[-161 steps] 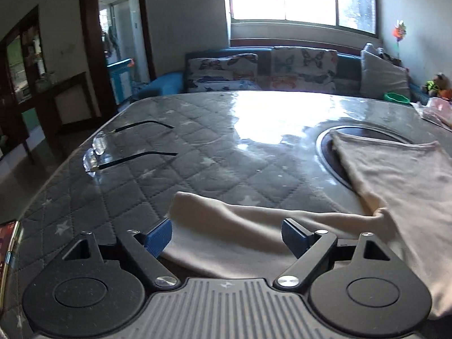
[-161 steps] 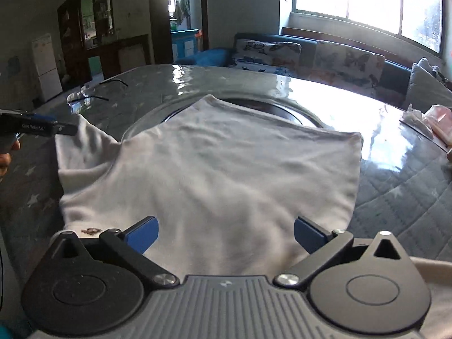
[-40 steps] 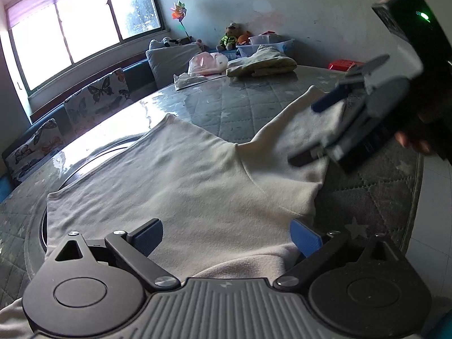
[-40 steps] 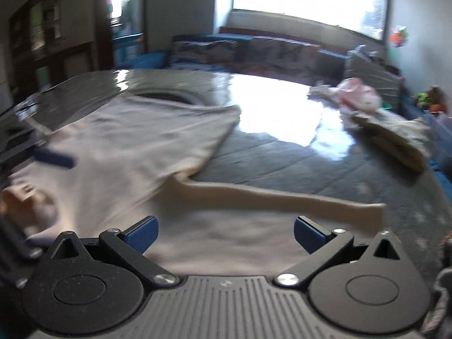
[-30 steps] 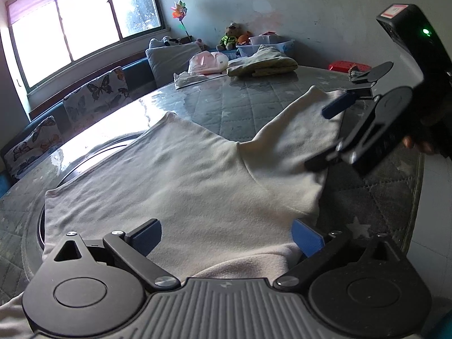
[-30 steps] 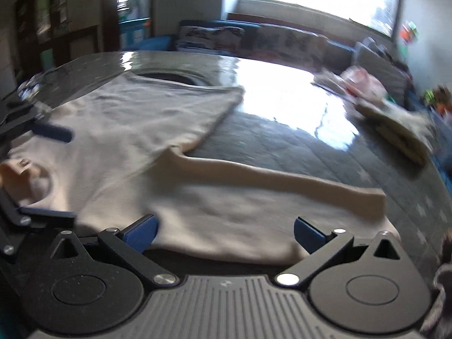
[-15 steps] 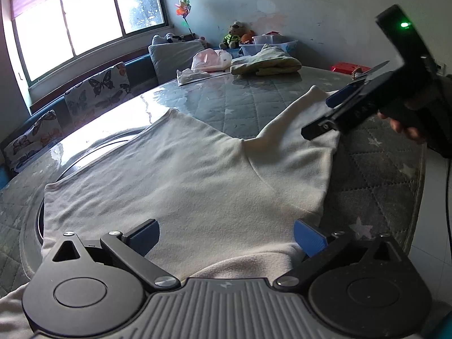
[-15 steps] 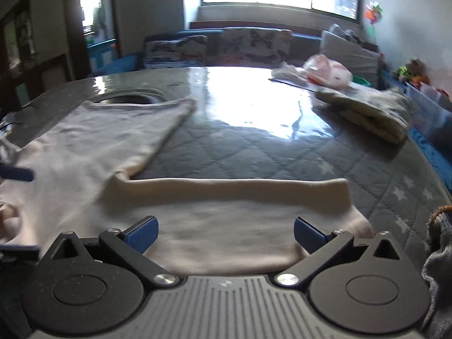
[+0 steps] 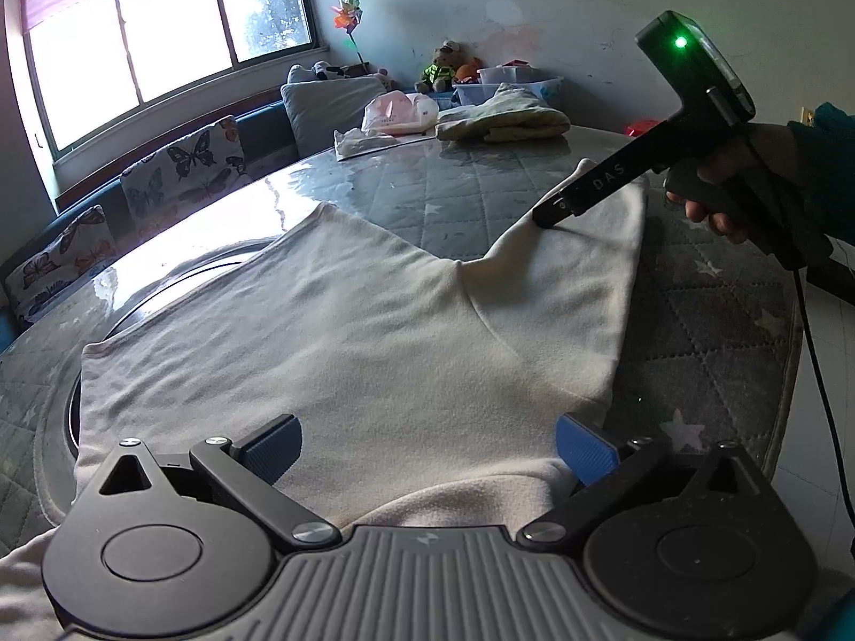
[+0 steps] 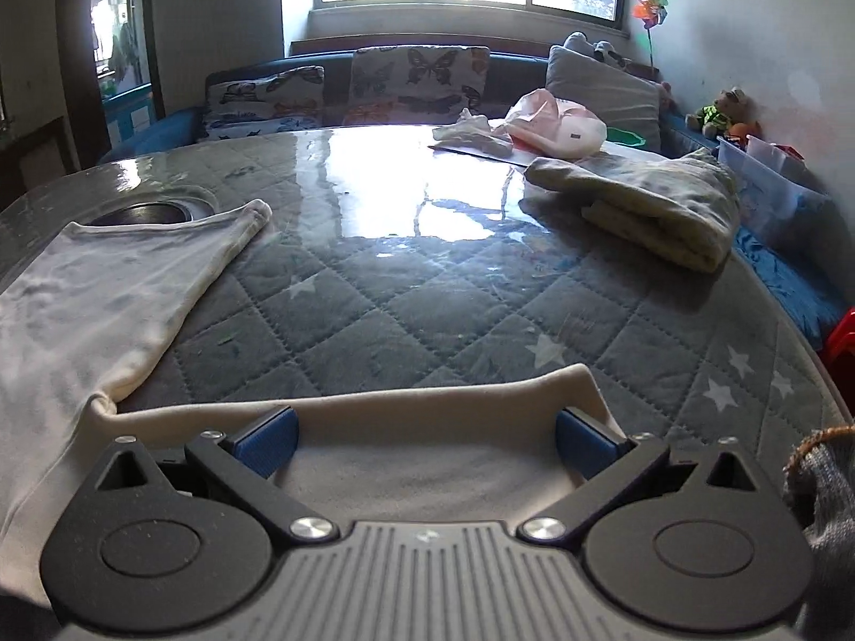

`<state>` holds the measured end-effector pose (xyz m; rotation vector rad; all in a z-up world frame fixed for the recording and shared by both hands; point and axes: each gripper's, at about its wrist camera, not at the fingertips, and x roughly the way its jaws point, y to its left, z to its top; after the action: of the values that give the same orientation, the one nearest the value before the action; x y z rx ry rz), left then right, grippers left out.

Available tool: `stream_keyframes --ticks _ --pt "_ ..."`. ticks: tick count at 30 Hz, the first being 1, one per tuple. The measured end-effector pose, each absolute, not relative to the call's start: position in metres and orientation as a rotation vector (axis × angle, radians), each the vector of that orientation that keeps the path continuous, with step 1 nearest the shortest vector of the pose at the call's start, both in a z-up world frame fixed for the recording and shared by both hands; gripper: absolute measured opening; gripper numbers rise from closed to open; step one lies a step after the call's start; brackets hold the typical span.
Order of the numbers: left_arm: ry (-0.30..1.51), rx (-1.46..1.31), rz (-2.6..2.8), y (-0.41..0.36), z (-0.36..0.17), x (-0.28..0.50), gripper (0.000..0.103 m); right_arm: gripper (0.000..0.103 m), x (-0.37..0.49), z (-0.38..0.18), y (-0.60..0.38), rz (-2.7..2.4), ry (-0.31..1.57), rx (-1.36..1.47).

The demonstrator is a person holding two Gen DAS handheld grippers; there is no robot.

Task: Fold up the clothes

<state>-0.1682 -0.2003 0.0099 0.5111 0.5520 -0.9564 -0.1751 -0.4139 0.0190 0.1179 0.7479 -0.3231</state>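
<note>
A cream long-sleeved shirt (image 9: 342, 331) lies spread flat on the grey quilted table (image 9: 465, 192). My left gripper (image 9: 427, 448) is open, low over the shirt's near edge by the neckline. My right gripper (image 10: 425, 440) is open over the shirt's sleeve (image 10: 427, 427), which lies flat near the table's front edge. In the left wrist view the right gripper (image 9: 550, 216) reaches in from the right, its tip down on that sleeve (image 9: 588, 245). The shirt's body (image 10: 91, 294) lies to the left in the right wrist view.
A folded pale green garment (image 10: 652, 208) and a pink-white bundle (image 10: 556, 125) lie at the table's far side. A round dark recess (image 10: 144, 211) shows under the shirt. A sofa with butterfly cushions (image 10: 417, 77) stands behind. The table edge (image 9: 785, 374) runs close on the right.
The right gripper has swung right and come down low over the sleeve, with its tip on the cloth. The left gripper has barely moved. The shirt lies as before.
</note>
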Motion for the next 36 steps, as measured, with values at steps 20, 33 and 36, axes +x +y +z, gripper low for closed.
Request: stream_keyframes --ticks 20,33,36 --pt "0.726 0.274 -0.597 -0.163 0.031 -0.093 0.103 0.103 -0.163 0.019 -0.341 -0.254 0.659 0.151" --pt "0.852 0.245 -0.494 -0.166 0.018 -0.085 0.103 0.103 -0.162 0.015 -0.34 -0.265 0.671 0.137" --pt "0.856 0.241 -0.485 -0.167 0.017 -0.084 0.103 0.103 -0.162 0.014 -0.339 -0.267 0.672 0.132"
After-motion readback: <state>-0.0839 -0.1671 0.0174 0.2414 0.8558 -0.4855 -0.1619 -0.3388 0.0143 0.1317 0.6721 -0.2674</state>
